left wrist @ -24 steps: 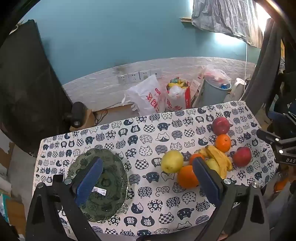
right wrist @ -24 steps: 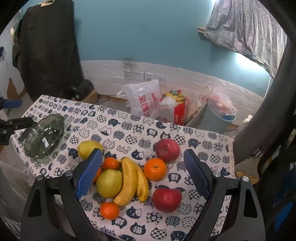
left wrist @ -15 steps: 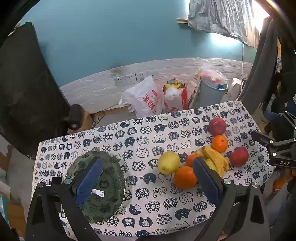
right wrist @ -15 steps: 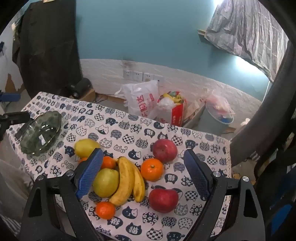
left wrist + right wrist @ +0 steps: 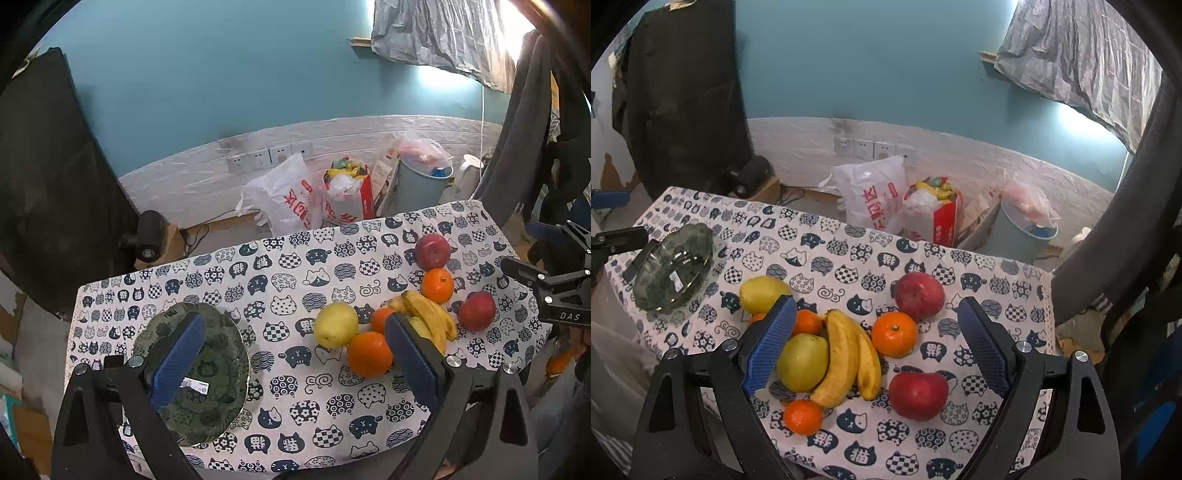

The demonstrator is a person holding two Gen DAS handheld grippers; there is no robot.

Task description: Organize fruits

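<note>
A pile of fruit lies on the cat-print tablecloth (image 5: 288, 273): bananas (image 5: 846, 362), a green pear (image 5: 801, 362), a yellow pear (image 5: 335, 324), two red apples (image 5: 919, 295) (image 5: 918, 395) and several oranges (image 5: 369, 353). A green glass bowl (image 5: 218, 373) sits at the table's left, with nothing in it but a label. My left gripper (image 5: 295, 358) hovers open above the table, between bowl and fruit. My right gripper (image 5: 877, 347) is open above the fruit pile, with bananas and an orange (image 5: 894, 334) showing between its pads, untouched.
Behind the table stand a white plastic bag (image 5: 284, 199), a red bag of rubbish (image 5: 347, 192) and a pale bin (image 5: 421, 184) against the wall. A black cloth-covered object (image 5: 48, 177) rises at the left. Dark clothing (image 5: 1108, 221) hangs at the right.
Both grippers have drifted slightly; the fruit sits a little lower and closer in the right wrist view. Nothing was gripped and both stay open.
</note>
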